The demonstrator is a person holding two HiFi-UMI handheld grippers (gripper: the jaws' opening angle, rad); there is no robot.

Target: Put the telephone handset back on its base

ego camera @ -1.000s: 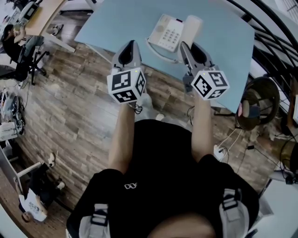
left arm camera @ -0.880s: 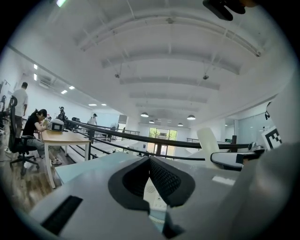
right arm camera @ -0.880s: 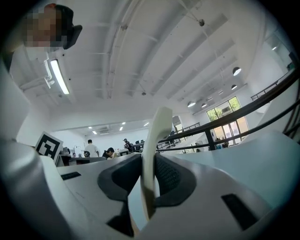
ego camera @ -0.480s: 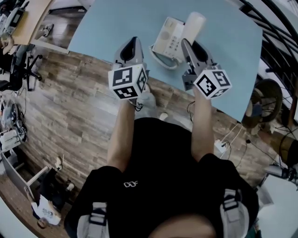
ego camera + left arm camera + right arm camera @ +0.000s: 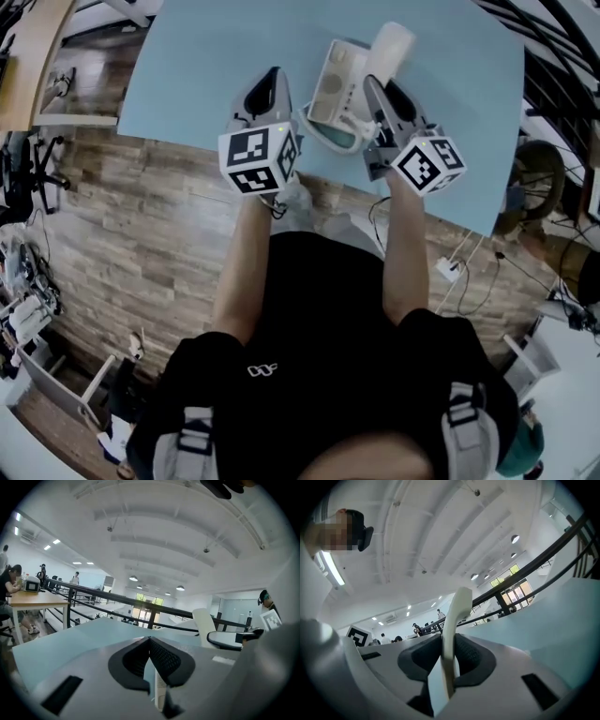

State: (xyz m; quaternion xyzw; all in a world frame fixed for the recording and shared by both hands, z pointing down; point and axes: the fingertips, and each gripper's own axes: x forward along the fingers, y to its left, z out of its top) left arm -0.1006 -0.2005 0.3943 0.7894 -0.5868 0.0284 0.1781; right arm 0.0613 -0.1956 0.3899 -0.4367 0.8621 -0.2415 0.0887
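Standing clenched between the fingers of the right gripper (image 5: 375,89), the handset (image 5: 390,45) is just right of the phone base (image 5: 334,80), near the front edge of the bench (image 5: 211,56). The left gripper (image 5: 271,77), fingers pressed together and empty, is beside the base's left.

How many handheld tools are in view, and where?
2. The left tool hangs over the pale blue table, left of the white telephone base; the right tool grips the white plastic handset.
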